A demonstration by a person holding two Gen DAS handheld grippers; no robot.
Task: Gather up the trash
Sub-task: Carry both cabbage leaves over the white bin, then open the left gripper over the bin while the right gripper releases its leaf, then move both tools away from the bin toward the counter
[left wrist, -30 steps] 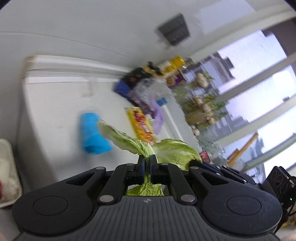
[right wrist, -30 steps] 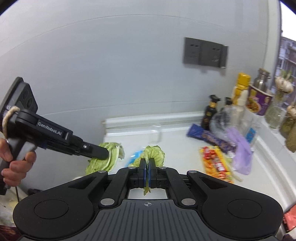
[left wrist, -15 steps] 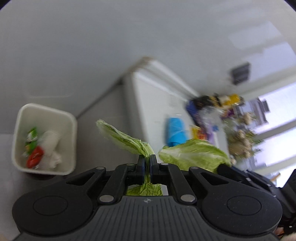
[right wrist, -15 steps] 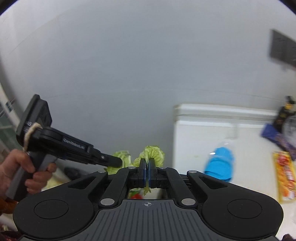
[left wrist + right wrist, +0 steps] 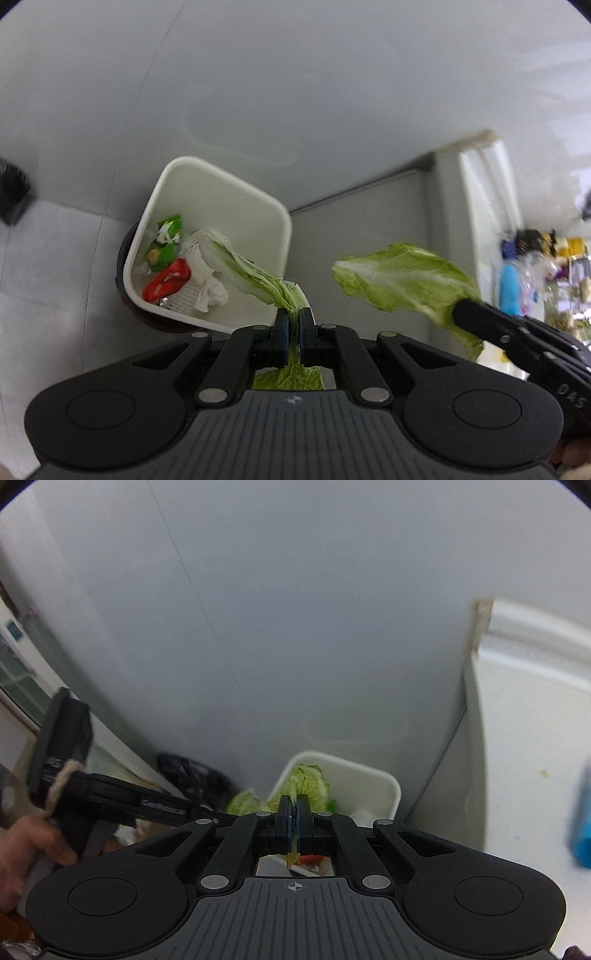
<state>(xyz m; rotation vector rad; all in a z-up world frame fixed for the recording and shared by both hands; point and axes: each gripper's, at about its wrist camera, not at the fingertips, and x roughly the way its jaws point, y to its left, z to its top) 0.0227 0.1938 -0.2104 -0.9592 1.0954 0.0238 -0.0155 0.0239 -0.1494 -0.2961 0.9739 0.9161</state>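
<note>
Trash bin [image 5: 284, 229] w/ wrappers, tissue; both tools pinching cabbage leaves [image 5: 406, 284] above it.

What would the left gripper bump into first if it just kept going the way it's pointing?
Probably the white bin: the left gripper, jaws shut on a cabbage leaf, aims down at its near rim, with wrappers inside. Depth is hard to judge.
</note>
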